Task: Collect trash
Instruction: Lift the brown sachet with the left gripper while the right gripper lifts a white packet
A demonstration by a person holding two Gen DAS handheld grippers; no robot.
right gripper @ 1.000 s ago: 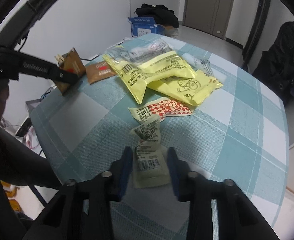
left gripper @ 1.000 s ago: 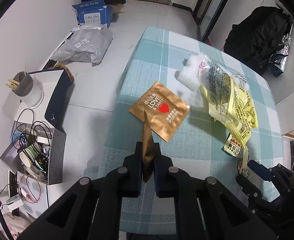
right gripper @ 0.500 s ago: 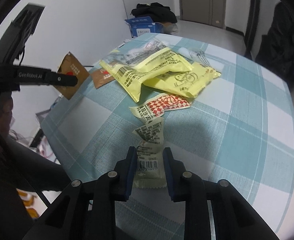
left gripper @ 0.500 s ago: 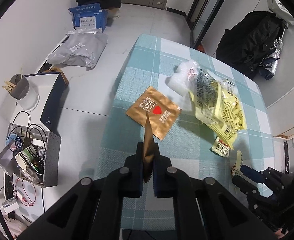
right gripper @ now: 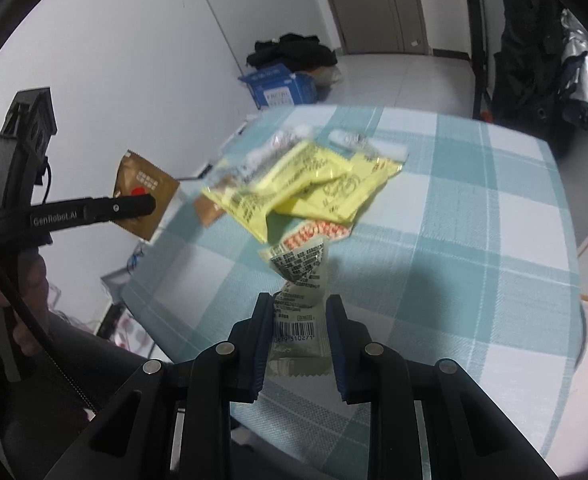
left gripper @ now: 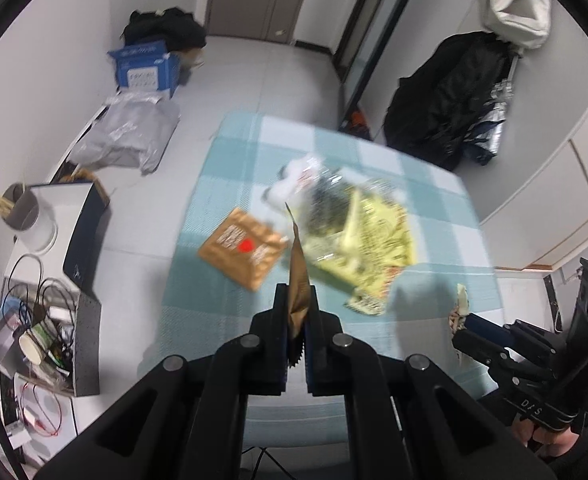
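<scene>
My left gripper (left gripper: 295,320) is shut on a brown foil wrapper (left gripper: 297,272), seen edge-on above the checked tablecloth (left gripper: 222,312). From the right wrist view that brown wrapper (right gripper: 144,188) hangs off the table's left side in the left gripper (right gripper: 150,204). My right gripper (right gripper: 300,304) is shut on a pale wrapper with a barcode (right gripper: 300,276), lifted clear of the cloth. That same pale wrapper (left gripper: 461,294) shows in the right gripper (left gripper: 460,320) low on the right of the left wrist view. A second brown wrapper with a red heart (left gripper: 242,252), yellow wrappers (left gripper: 366,236), clear plastic (left gripper: 298,176) and a red-checked wrapper (right gripper: 314,234) lie on the table.
On the floor to the left are a blue carton (left gripper: 146,68), a grey bag (left gripper: 126,140), a white and navy box (left gripper: 70,216) and a box of cables and cups (left gripper: 46,328). Black bags (left gripper: 450,100) stand beyond the table's far right corner. A hand (right gripper: 10,304) holds the left gripper.
The right jaws closed on the pale wrapper and lifted it off the cloth. The left gripper rose with its brown wrapper, so the table looks farther away.
</scene>
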